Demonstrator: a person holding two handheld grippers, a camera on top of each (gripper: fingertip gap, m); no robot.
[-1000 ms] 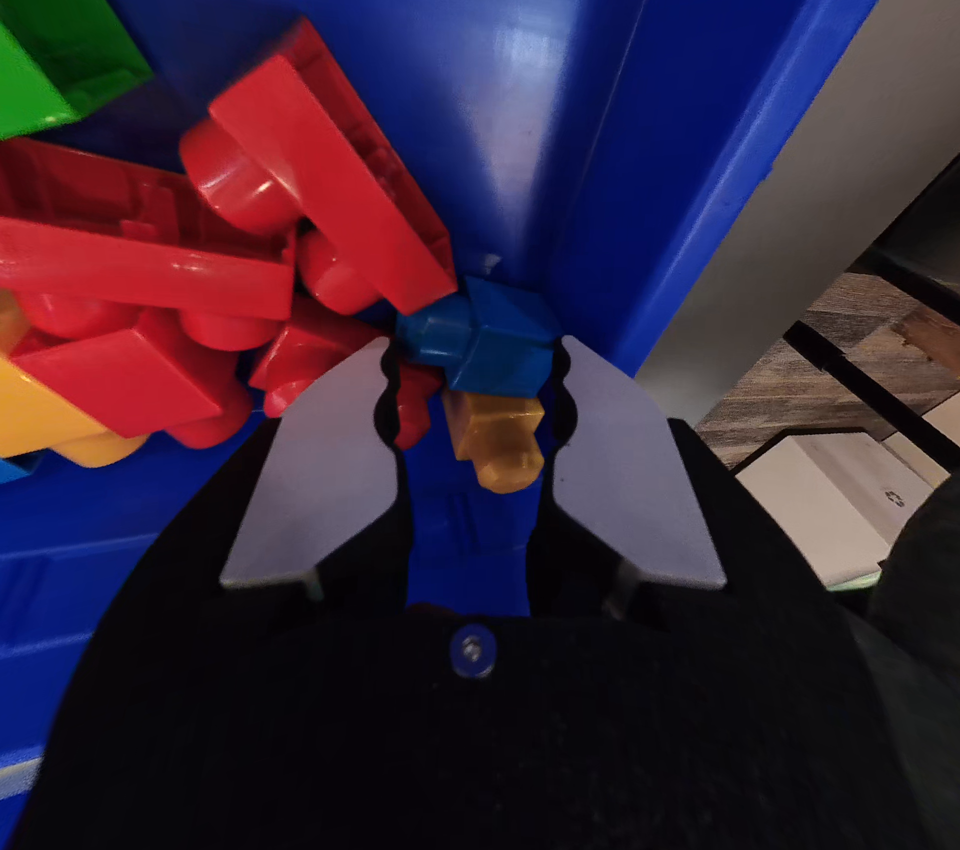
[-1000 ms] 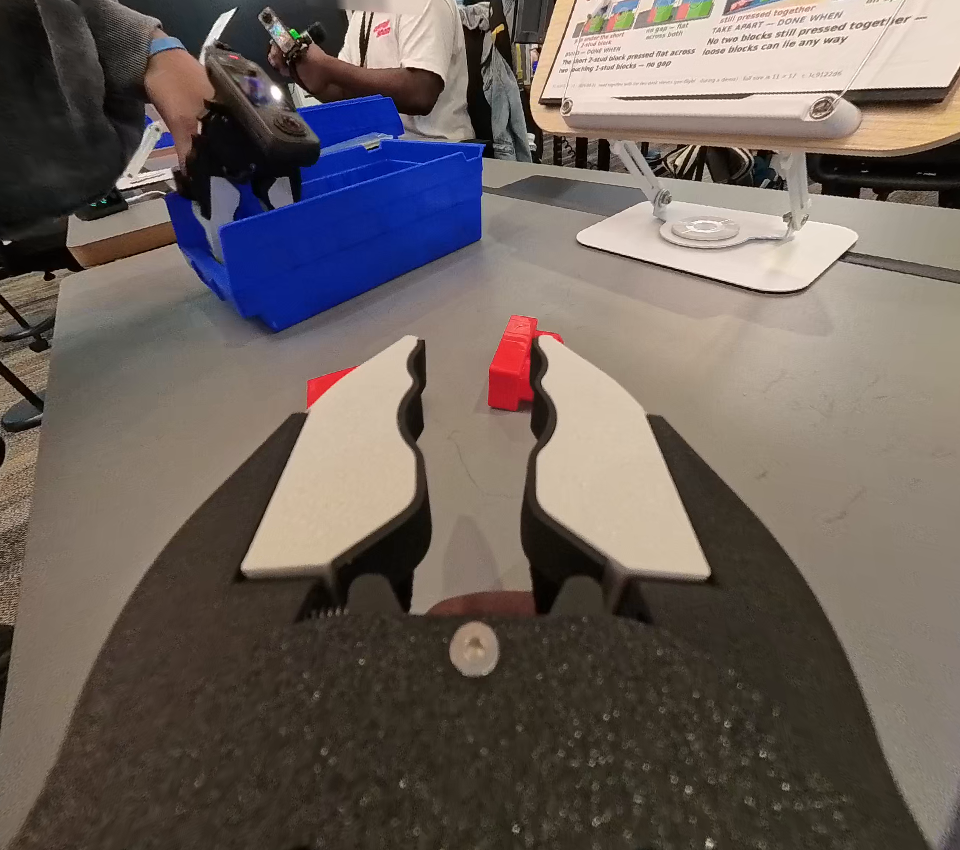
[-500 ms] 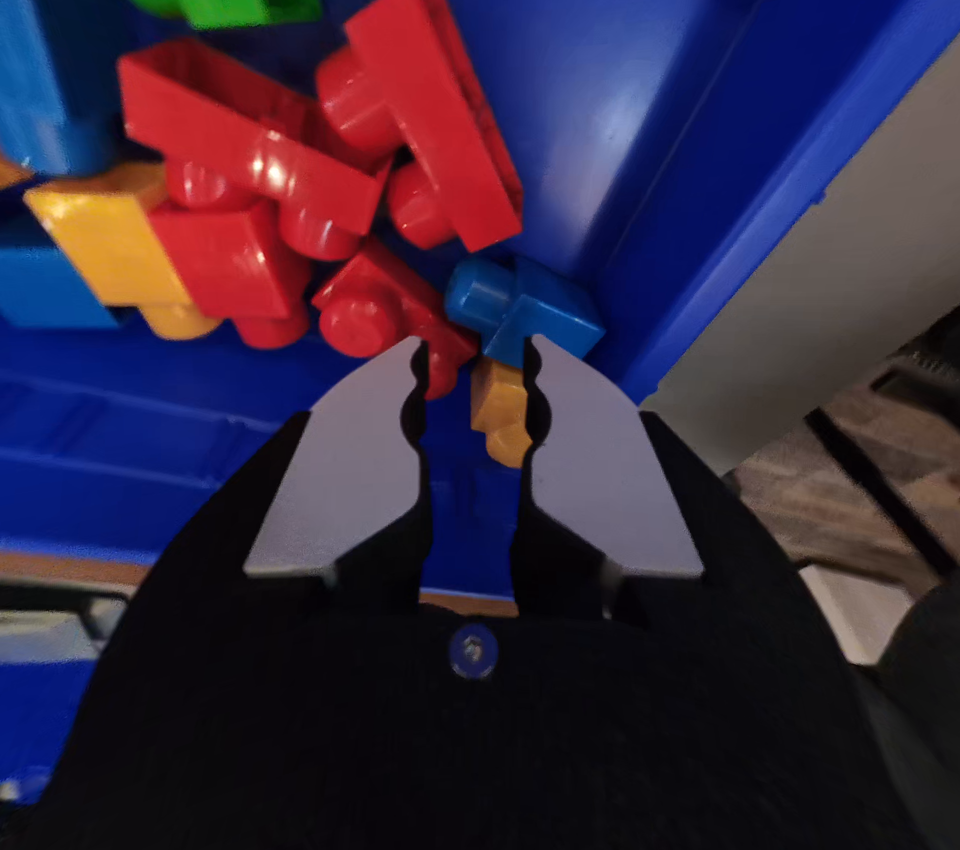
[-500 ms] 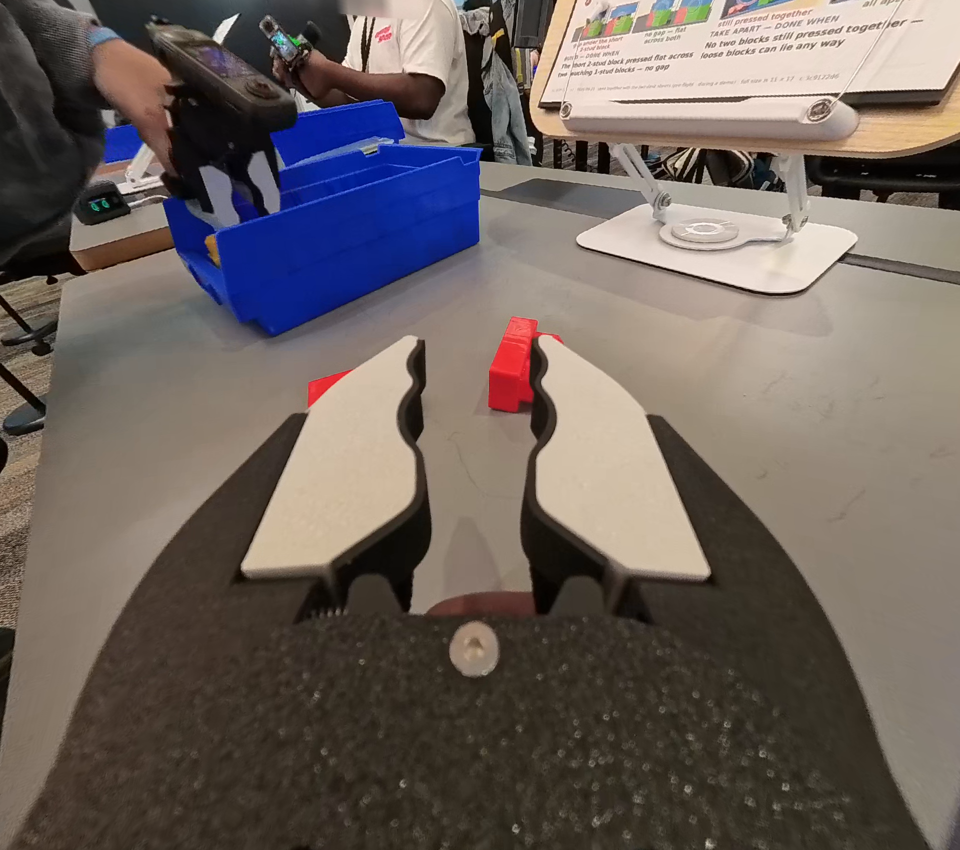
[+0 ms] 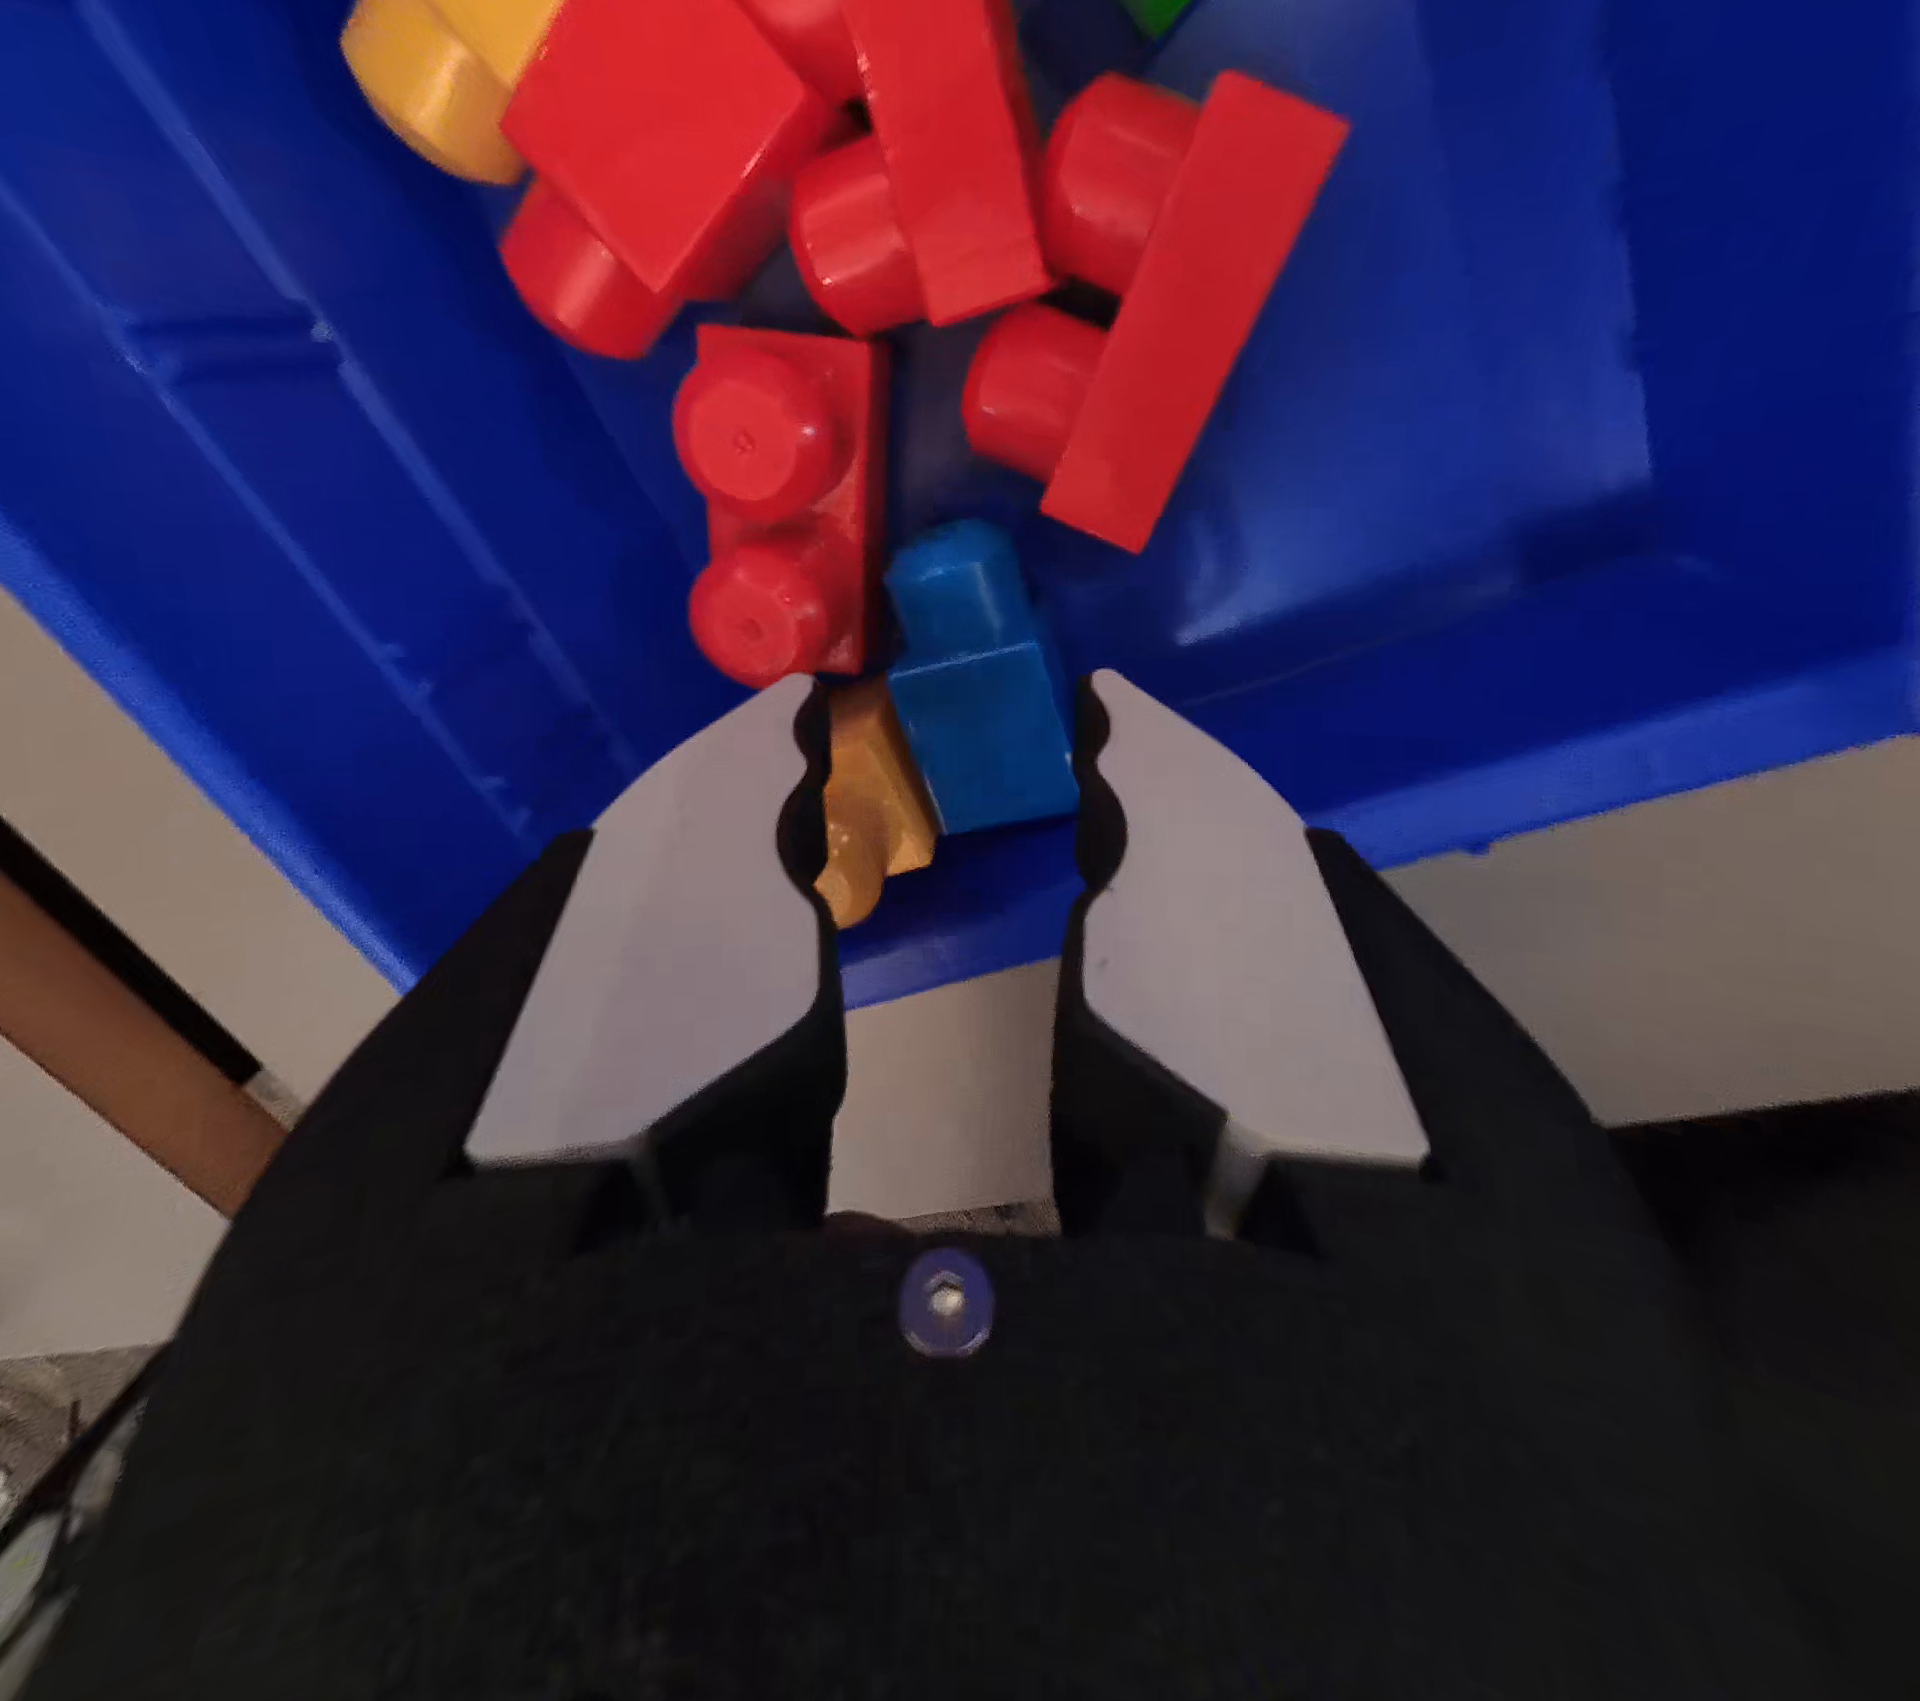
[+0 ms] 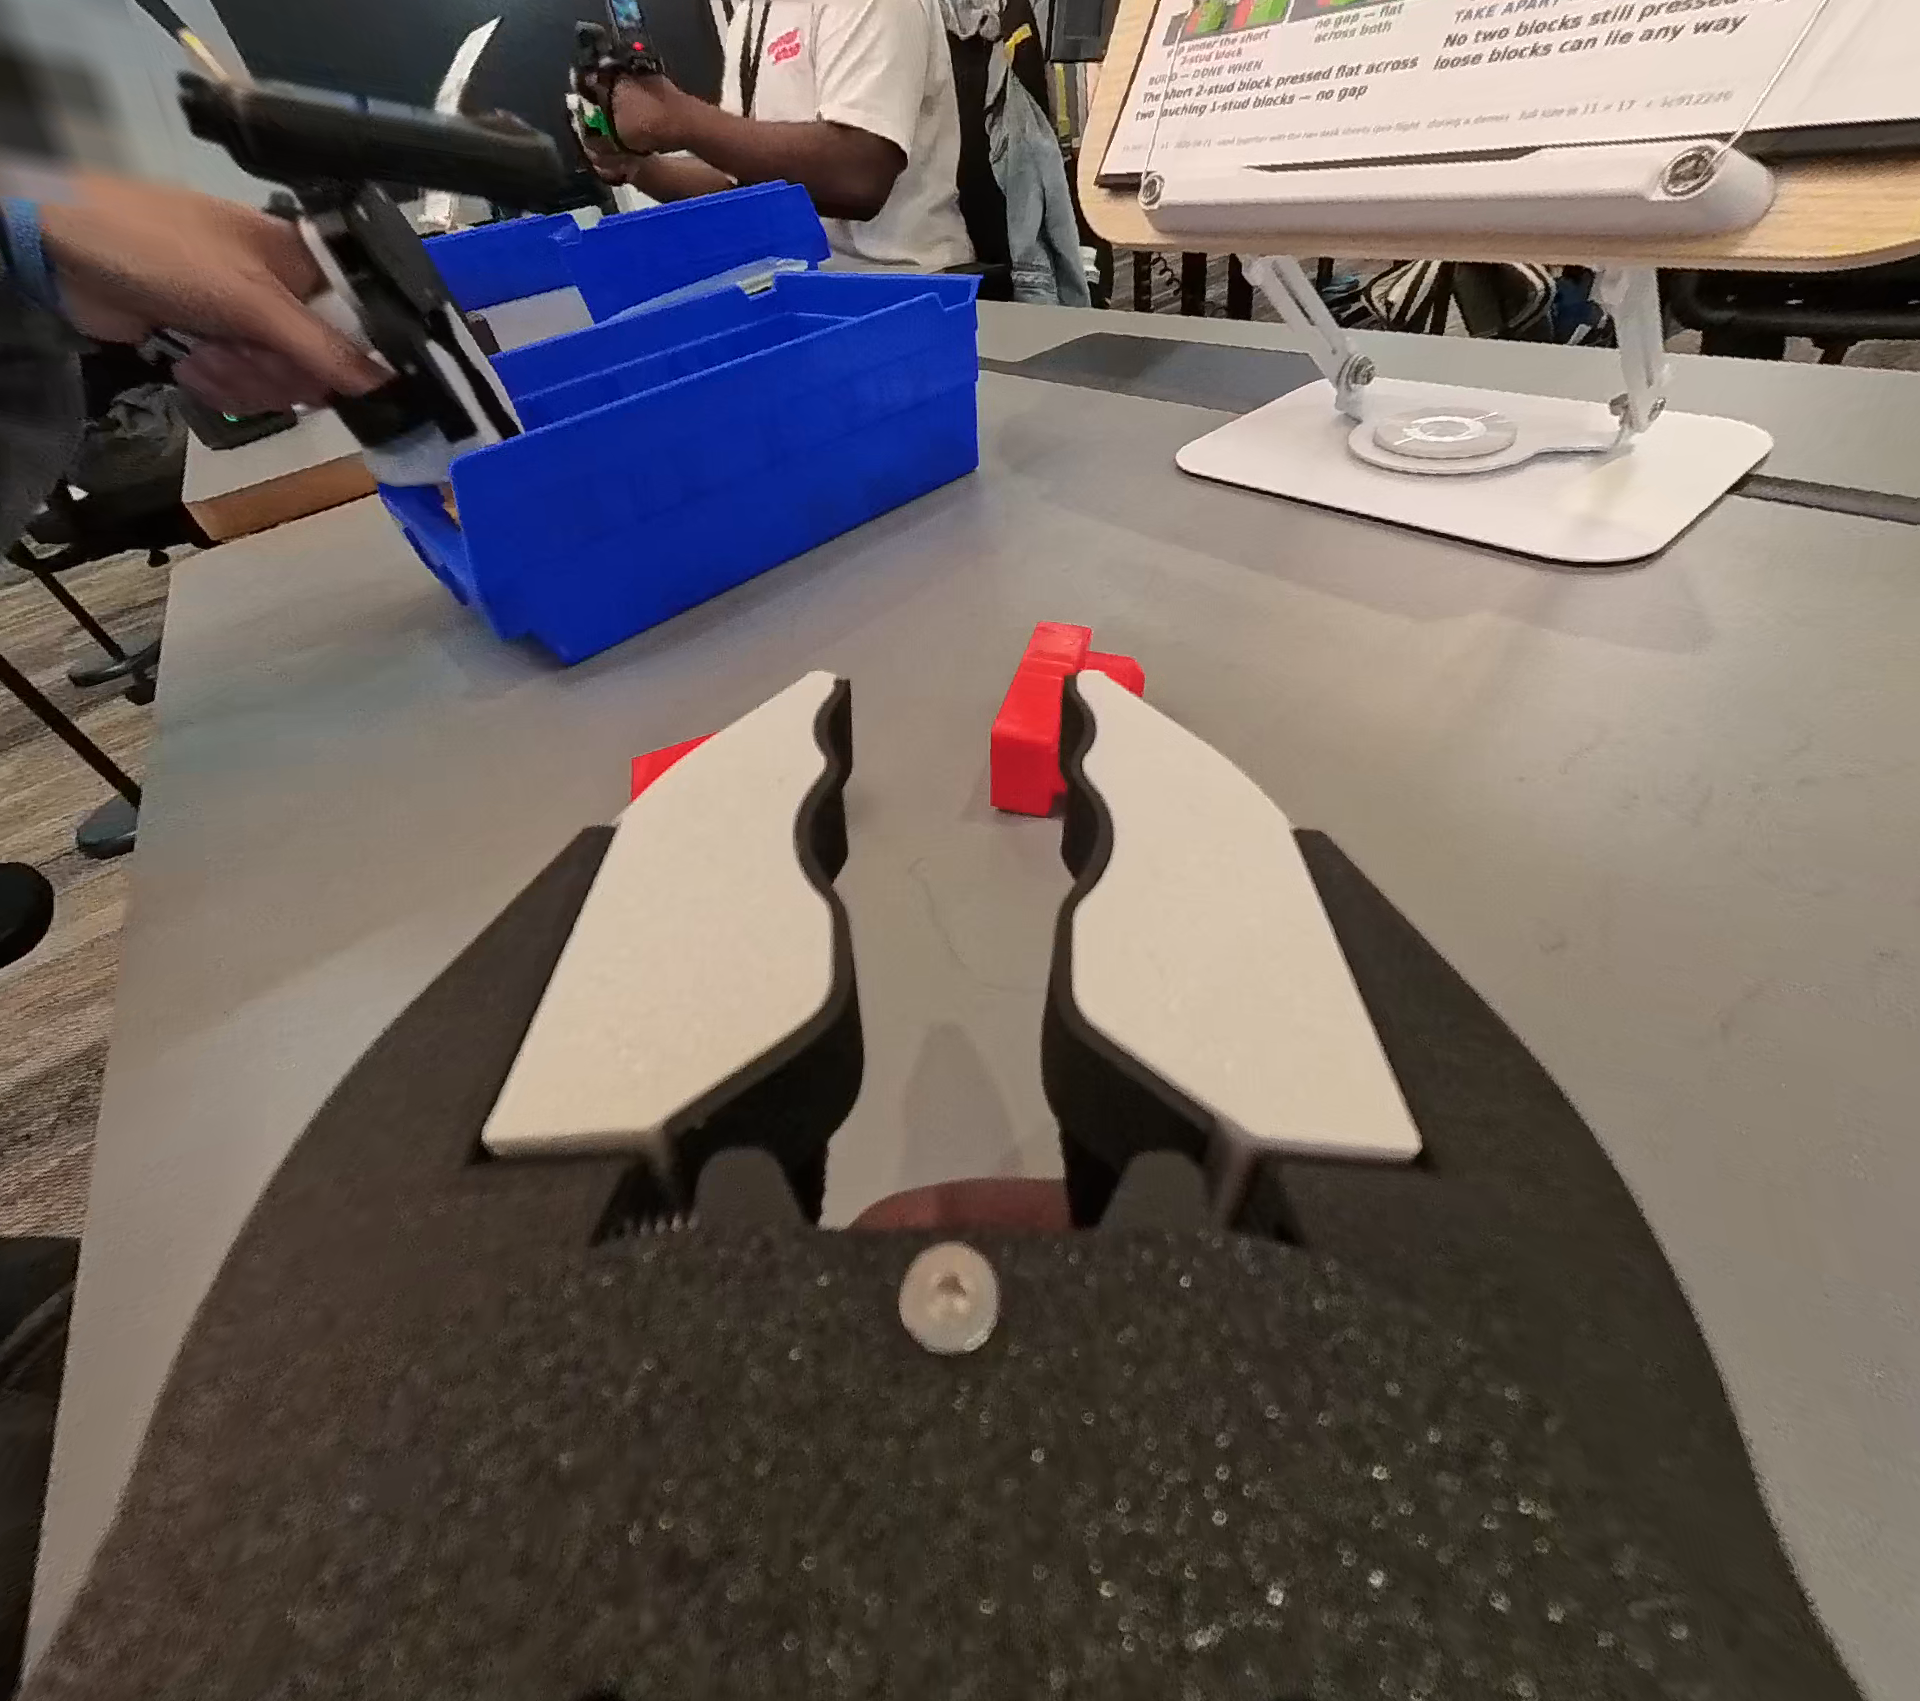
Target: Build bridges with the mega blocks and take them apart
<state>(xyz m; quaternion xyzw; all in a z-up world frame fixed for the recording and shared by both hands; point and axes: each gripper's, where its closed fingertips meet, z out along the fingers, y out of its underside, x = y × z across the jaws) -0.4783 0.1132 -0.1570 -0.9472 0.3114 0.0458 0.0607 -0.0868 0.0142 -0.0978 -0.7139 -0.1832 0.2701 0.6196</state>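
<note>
1. Left wrist view: left gripper (image 5: 945, 794) clenched on joined blue block (image 5: 982, 742) and orange block (image 5: 868, 804), over blue bin (image 5: 1558, 363) of loose red blocks (image 5: 935, 93).
2. Right wrist view: right gripper (image 6: 956, 752) released, empty, above grey table (image 6: 1558, 820); red block (image 6: 1029, 742) beside one finger.
</note>
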